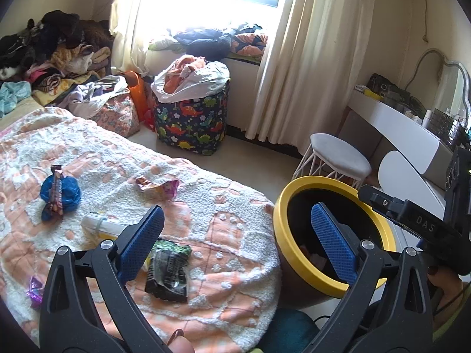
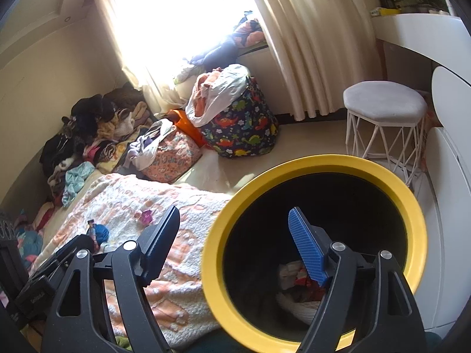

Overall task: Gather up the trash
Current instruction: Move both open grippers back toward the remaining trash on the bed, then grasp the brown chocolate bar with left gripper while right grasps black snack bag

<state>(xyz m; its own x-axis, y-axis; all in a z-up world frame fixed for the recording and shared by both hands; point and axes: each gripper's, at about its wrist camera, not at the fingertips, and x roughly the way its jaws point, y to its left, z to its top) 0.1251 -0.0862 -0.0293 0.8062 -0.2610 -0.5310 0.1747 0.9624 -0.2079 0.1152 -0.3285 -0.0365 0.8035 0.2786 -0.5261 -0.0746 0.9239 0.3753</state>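
Item: our left gripper [image 1: 232, 241] and right gripper [image 2: 235, 244], both wide open, empty. Black crinkled foil wrapper [image 1: 169, 267] lies on the peach-and-white fleece blanket [image 1: 223, 229]; yellow-rimmed round black bin [image 2: 312, 253] stands beside, seemingly part-filled. Risk: pads snagging blanket pile with the wrapper.

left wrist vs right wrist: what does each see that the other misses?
Left wrist only: black snack packet, purple wrapper at the blanket's near edge, mirror, and the right claw's body with the hand holding it.
Right wrist only: trash at the bottom of the bin.
Both: yellow-rimmed bin, blanket, blue ball, dinosaur basket, stool.
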